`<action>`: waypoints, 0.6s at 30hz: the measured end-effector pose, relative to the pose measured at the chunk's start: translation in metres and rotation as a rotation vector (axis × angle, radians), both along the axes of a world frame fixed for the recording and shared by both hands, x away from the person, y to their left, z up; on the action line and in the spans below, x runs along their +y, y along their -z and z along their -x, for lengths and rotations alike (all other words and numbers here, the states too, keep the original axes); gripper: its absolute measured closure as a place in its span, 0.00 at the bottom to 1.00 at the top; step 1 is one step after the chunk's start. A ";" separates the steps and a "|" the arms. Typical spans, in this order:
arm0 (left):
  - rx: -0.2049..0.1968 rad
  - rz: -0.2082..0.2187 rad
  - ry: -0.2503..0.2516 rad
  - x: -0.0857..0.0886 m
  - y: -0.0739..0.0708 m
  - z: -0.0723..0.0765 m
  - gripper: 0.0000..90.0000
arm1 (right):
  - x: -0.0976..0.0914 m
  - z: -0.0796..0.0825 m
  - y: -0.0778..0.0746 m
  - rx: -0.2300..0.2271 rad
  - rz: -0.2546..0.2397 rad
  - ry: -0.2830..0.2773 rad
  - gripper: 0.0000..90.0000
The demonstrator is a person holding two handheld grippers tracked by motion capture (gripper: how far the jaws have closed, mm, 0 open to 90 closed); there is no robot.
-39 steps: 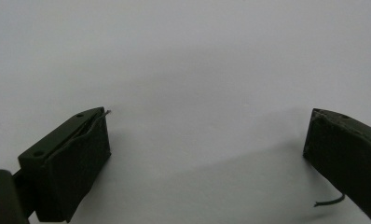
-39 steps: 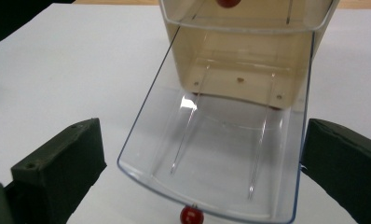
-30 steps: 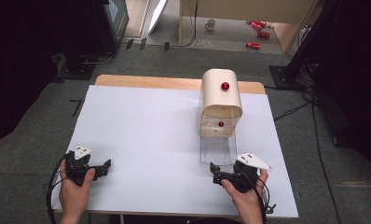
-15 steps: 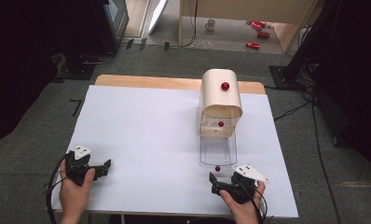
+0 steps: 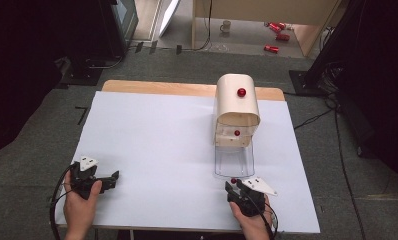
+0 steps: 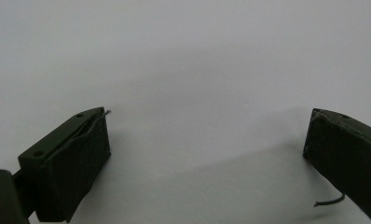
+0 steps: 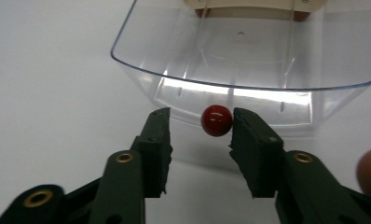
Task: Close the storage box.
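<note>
My right gripper [image 7: 200,126] view shows a red knob [image 7: 216,120] on the clear drawer [image 7: 249,56] front sitting between my parted jaws, touching the right one, a gap at the left; from above the knob [image 5: 233,180] is a speck at the jaw tips. My left gripper [image 6: 207,140] view gives jaws wide apart over bare white table [image 6: 183,56]. Above, my right hand [image 5: 251,212] points its gripper [image 5: 235,186] forward at the drawer [image 5: 234,160] pulled from the cream box [image 5: 237,102]; my left hand [image 5: 80,202] rests low, far left, its gripper [image 5: 112,177] aimed rightward.

Grey carpet [image 5: 47,165] surrounds the white-covered table [image 5: 152,145]; beyond its far edge stand a wooden cabinet [image 5: 267,15], a mug [image 5: 226,26] and red cans [image 5: 277,35].
</note>
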State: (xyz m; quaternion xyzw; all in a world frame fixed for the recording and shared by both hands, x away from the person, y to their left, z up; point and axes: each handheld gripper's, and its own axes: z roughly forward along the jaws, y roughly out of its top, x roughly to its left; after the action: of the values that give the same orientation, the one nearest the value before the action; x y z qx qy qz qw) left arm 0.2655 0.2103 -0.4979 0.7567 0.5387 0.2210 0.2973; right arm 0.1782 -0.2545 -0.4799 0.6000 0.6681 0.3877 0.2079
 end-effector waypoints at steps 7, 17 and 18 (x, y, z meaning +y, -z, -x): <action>-0.001 0.000 -0.001 0.000 0.000 0.000 0.00 | -0.002 -0.003 0.007 0.016 0.001 0.038 0.76; -0.001 0.000 -0.001 0.000 0.000 0.000 0.00 | -0.004 -0.003 0.003 0.007 -0.011 0.042 0.83; -0.001 0.000 0.000 0.000 0.000 0.000 0.00 | -0.004 -0.003 0.002 0.006 -0.012 0.041 0.83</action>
State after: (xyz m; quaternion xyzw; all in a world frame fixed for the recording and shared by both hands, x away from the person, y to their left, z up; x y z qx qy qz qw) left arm 0.2655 0.2103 -0.4979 0.7565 0.5387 0.2214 0.2974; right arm 0.1811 -0.2586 -0.4823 0.6161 0.6538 0.3857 0.2103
